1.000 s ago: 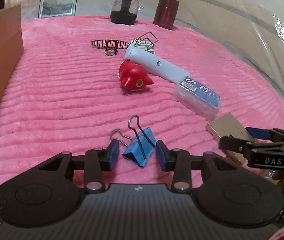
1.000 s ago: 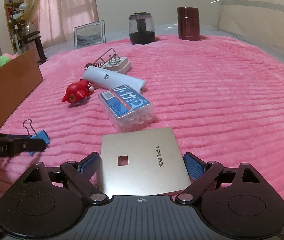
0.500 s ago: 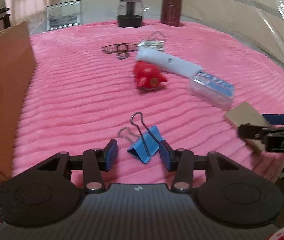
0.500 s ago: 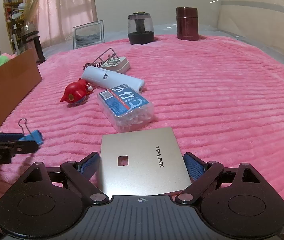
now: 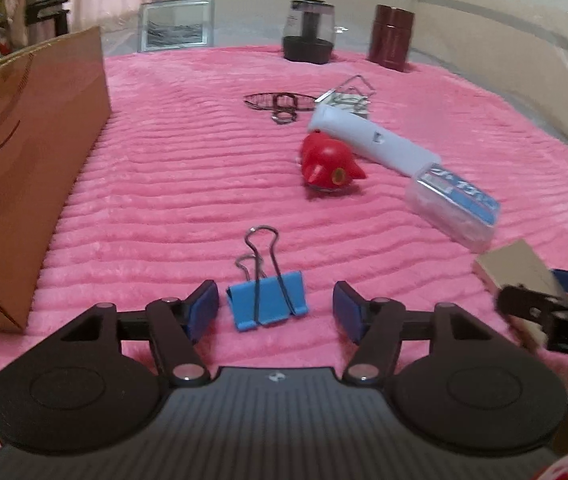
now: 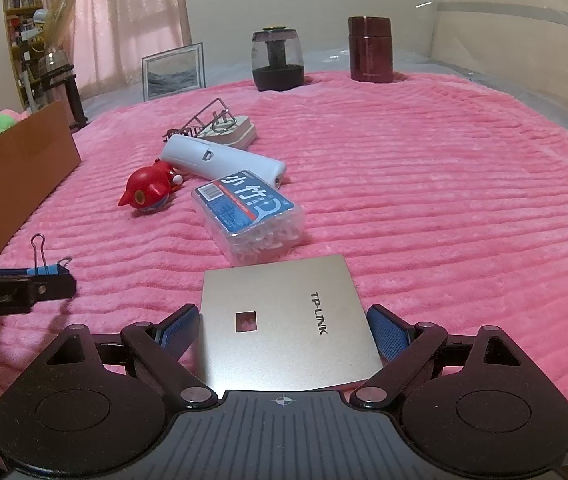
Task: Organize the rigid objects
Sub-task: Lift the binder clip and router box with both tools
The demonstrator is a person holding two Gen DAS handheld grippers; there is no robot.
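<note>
**A:** What lies in front of the left gripper (image 5: 276, 306)?

**B:** A blue binder clip (image 5: 267, 304) rests on the pink ribbed blanket (image 5: 188, 184), wire handles pointing away. The blue-padded jaws stand wide on either side of it, with a gap on both sides; they hold nothing.

**A:** And the right gripper (image 6: 284, 326)?

**B:** Its jaws are spread around a flat gold TP-LINK box (image 6: 284, 320) lying on the blanket. The left pad sits just beside the box edge and the right pad is close too; I cannot tell whether either touches. The box is not lifted.

**A:** What else is around?

**B:** Just beyond the gold box is a clear plastic box with a blue label (image 6: 250, 208), full of small white pieces. Past that lies a white cylindrical device (image 6: 220, 158), with a red bird-like toy (image 6: 150, 192) just beside it. Farther back are a wire clip on a small white block (image 6: 224, 128) and, in the left view, a dark wire hair clip (image 5: 278, 102).

**A:** Anything at the edges?

**B:** A brown cardboard box (image 5: 24, 168) stands along the left side. At the far end are a framed picture (image 6: 174, 70), a dark jar with a clear body (image 6: 278, 60) and a maroon canister (image 6: 370, 50).

**A:** Does anything block the grippers?

**B:** The label box sits directly ahead of the gold box, nearly touching it. In the right view, the left gripper's finger partly hides the binder clip.
</note>
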